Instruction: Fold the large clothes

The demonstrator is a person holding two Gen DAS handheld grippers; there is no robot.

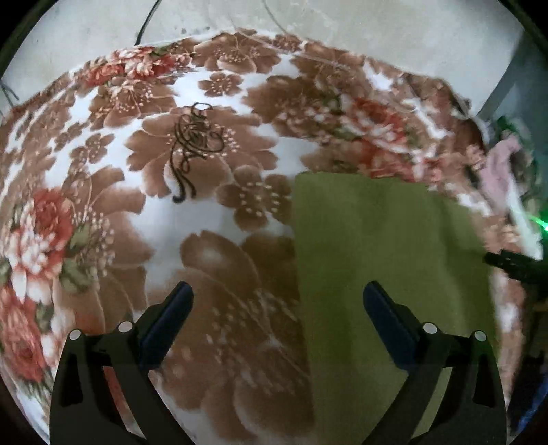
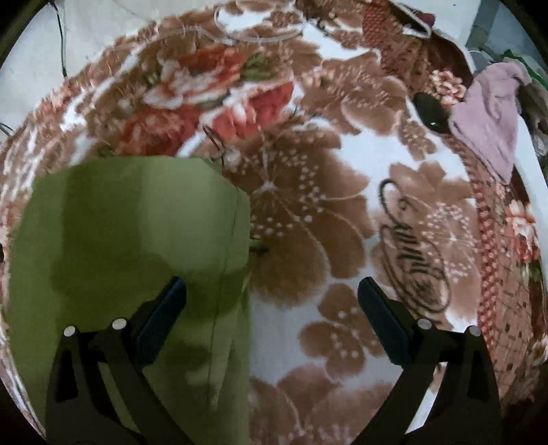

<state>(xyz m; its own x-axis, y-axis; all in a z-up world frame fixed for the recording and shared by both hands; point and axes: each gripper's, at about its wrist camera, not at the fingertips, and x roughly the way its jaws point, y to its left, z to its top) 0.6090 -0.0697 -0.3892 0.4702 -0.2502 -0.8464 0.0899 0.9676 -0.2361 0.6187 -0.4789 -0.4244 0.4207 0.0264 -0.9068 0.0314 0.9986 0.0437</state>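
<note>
An olive green garment (image 1: 383, 267) lies flat on a floral blanket (image 1: 164, 212), folded into a long rectangle. In the left wrist view it fills the lower right; in the right wrist view the garment (image 2: 130, 239) fills the lower left, with a seam running down its right side. My left gripper (image 1: 278, 294) is open and empty, hovering over the garment's left edge. My right gripper (image 2: 272, 291) is open and empty, hovering over the garment's right edge. The other gripper's black tip (image 1: 513, 265) shows at the right edge of the left wrist view.
The brown, red and white floral blanket (image 2: 342, 212) covers the whole surface. A pink cloth (image 2: 489, 119) and a black glossy object (image 2: 431, 113) lie at its far right edge. A pale wall (image 1: 102, 30) with a dark cable stands behind.
</note>
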